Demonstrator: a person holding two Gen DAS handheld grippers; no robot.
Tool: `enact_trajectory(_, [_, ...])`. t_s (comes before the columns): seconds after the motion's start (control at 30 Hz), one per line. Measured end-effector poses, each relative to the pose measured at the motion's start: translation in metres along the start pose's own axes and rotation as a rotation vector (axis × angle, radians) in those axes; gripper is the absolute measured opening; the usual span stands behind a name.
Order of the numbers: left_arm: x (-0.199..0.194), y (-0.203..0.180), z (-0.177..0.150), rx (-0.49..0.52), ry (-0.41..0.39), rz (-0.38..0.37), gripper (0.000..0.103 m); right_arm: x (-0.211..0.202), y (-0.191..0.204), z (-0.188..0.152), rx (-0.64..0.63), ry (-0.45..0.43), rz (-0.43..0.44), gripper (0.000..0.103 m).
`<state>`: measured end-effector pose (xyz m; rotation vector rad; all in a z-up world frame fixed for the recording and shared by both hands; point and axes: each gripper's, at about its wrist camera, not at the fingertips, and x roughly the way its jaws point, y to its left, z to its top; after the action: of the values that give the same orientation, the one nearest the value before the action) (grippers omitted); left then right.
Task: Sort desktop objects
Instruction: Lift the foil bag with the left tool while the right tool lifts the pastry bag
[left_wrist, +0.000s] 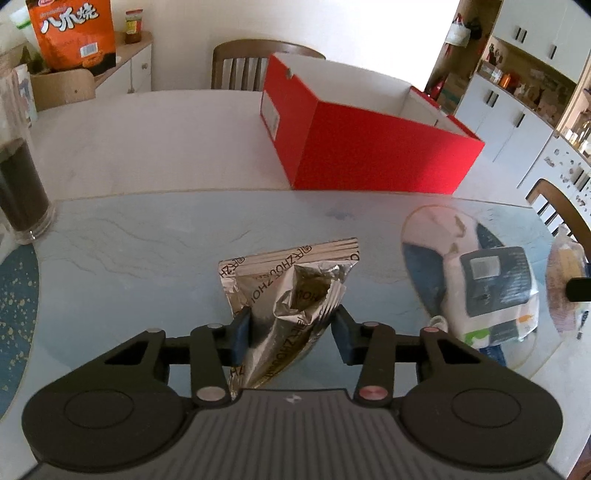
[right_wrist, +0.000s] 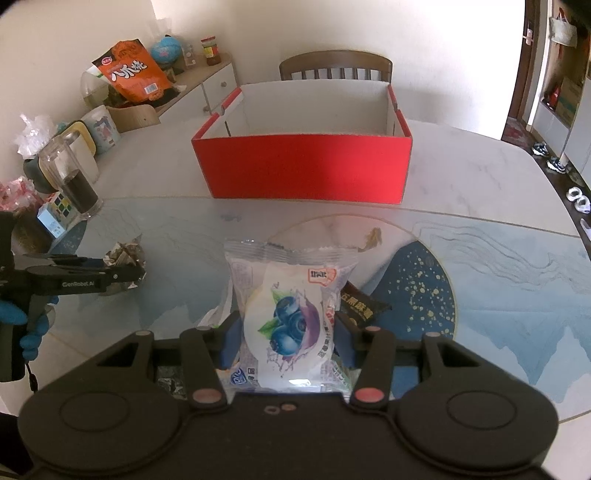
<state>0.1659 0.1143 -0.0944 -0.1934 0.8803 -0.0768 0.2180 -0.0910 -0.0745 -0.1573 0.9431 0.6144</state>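
Observation:
A crumpled silver foil snack packet (left_wrist: 291, 280) lies on the glass tabletop, and my left gripper (left_wrist: 291, 325) is shut on its near end, both blue pads against its sides. The right wrist view shows that gripper (right_wrist: 129, 275) side-on at the left, held by a blue-gloved hand (right_wrist: 22, 325). My right gripper (right_wrist: 284, 332) is shut on a white blueberry snack packet (right_wrist: 288, 295), which stands upright between the pads. A black packet (right_wrist: 364, 306) lies under it on the right. The open red box (right_wrist: 306, 166) (left_wrist: 369, 147) stands beyond both grippers, its white inside showing nothing.
A glass jar with dark contents (left_wrist: 22, 192) (right_wrist: 75, 177) stands at the table's left. More packets (left_wrist: 495, 291) lie on the round mat to the right. An orange snack bag (right_wrist: 133, 74) sits on a side cabinet. A chair (right_wrist: 334, 64) stands behind the box.

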Motion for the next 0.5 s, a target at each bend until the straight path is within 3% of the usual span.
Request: enact_trajectory(0.5, [-0.031, -0.044, 0.037, 0.035, -0.061, -0.075, 0.043, -0.009, -0.009, 0.027, -0.034, -0.059, 0.004, 0.05])
